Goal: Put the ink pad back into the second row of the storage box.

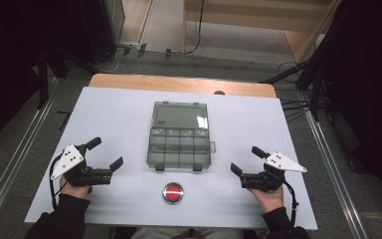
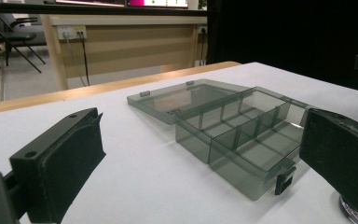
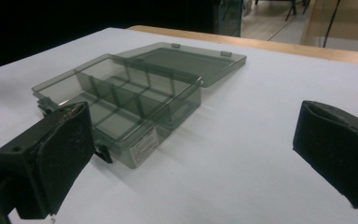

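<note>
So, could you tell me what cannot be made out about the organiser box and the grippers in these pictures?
- Label on the organiser box: print too small, right gripper view.
- Red button: its marking too small, high view; cut by the bottom edge behind a jaw, left gripper view.
- Box's right end: hidden by the left gripper jaw.
- Box's near corner: hidden by the right gripper jaw.

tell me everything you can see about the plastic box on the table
The plastic box is see-through smoky grey, with dividers splitting it into small compartments that look empty. Its hinged lid lies open, flat on the white table behind it. Two dark latches sit on its near edge and a label on one side. It lies mid-table; neither hand-held gripper touches it.
</note>
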Tool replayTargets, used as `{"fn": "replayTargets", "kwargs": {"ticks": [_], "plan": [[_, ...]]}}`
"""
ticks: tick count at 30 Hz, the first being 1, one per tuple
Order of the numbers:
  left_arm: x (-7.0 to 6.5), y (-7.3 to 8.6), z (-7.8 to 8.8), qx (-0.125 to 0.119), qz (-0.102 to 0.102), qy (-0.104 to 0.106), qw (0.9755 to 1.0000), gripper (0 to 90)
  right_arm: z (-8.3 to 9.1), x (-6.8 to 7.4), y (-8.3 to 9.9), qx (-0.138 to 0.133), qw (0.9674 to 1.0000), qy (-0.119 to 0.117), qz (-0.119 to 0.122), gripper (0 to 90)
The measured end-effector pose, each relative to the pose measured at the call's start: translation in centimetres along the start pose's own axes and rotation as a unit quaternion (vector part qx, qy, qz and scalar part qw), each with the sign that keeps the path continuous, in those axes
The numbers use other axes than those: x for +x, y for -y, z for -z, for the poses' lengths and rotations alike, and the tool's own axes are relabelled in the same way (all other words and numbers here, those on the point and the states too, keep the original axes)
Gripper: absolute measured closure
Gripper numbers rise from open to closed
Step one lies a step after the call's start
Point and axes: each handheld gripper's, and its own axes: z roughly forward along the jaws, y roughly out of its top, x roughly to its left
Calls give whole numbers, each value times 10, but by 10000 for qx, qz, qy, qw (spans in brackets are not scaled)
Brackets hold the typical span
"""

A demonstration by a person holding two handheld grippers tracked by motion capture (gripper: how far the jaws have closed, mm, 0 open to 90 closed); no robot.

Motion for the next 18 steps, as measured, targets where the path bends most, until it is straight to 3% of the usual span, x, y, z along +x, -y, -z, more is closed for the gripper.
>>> {"fn": "replayTargets", "kwargs": {"ticks": [18], "plan": [[0, 0, 0, 12, 16, 3, 10000, 0, -14, 19, 4, 467, 9978, -417, 201, 0]]}}
